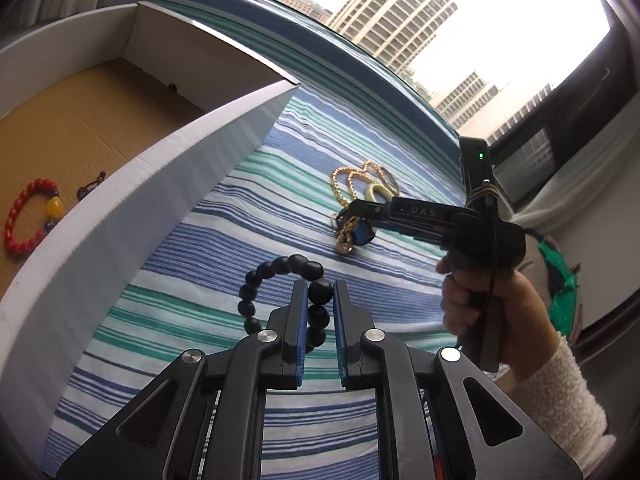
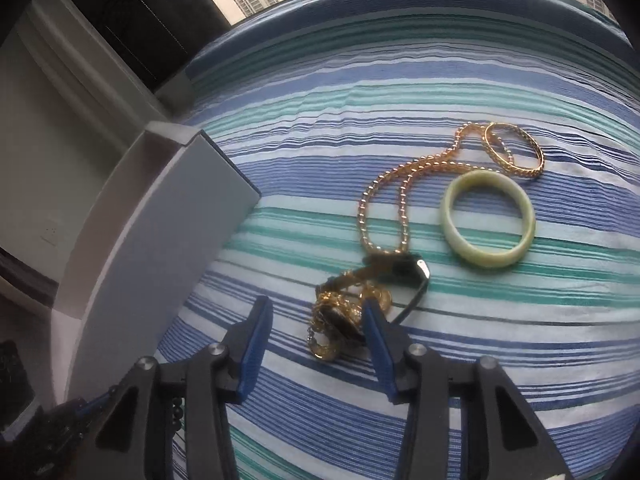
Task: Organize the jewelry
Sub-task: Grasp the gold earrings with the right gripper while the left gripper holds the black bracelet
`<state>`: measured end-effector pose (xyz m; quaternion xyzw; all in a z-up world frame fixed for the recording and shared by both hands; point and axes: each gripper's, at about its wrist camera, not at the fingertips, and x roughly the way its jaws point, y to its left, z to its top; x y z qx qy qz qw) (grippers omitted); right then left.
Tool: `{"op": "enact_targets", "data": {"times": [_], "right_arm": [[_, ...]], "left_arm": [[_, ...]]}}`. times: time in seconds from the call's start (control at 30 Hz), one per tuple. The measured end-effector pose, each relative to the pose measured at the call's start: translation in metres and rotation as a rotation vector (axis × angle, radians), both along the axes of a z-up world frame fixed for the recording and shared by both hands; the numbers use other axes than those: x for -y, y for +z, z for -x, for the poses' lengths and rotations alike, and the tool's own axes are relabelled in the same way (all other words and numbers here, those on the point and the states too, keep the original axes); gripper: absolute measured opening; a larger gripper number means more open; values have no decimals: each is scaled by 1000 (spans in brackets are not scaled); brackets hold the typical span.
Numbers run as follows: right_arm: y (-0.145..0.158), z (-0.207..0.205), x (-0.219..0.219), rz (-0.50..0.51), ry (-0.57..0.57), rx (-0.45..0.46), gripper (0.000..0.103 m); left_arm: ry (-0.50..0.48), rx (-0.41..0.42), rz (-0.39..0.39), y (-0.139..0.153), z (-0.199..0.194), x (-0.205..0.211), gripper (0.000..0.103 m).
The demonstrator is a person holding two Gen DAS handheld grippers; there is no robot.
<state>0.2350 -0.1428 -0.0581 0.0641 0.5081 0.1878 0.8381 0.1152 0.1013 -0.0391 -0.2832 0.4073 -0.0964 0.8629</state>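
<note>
Left tool [image 1: 320, 300] clamped on black bead bracelet [image 1: 280, 284], lower centre of left view; loop hangs above striped cloth [image 1: 200, 240], arcing left of the pads. Right tool [image 2: 316, 320] half open over gold chain tangle [image 2: 344, 316], lower centre of right view, nothing gripped. Gold necklace [image 2: 384, 200] runs toward upper right, beside jade bangle [image 2: 488, 220]. White box [image 1: 140, 184], upper left, holds red bead bracelet [image 1: 28, 216].

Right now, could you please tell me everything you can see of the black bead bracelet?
The black bead bracelet is a loop of round, matte black beads, roughly even in size. The left gripper has its jaws shut on a few beads, and the loop's free part curves up and leftward, above the striped cloth, near the white box.
</note>
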Motion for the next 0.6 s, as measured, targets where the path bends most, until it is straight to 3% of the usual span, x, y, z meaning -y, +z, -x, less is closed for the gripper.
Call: {"op": "enact_targets", "data": {"times": [0.03,0.07,0.2,0.37,0.6], "right_arm": [[-5,-5,-6,31,3,-17,26],[-8,-9,-11,55,5,-26,17],[2,-3,-11,19,-28,10,5],[23,11,-7,-14,-12,73,4],[76,45,5,-70,22,217,4]], "left_arm": [[-2,-2,1,-1,1,0,10],[-4,-3,0,-1,2,-1,10],[-15,-11,0,-6,0,2,10],[-24,-13,9,-4,3,7,10],[-17,35,38,28,18,3,10]]}}
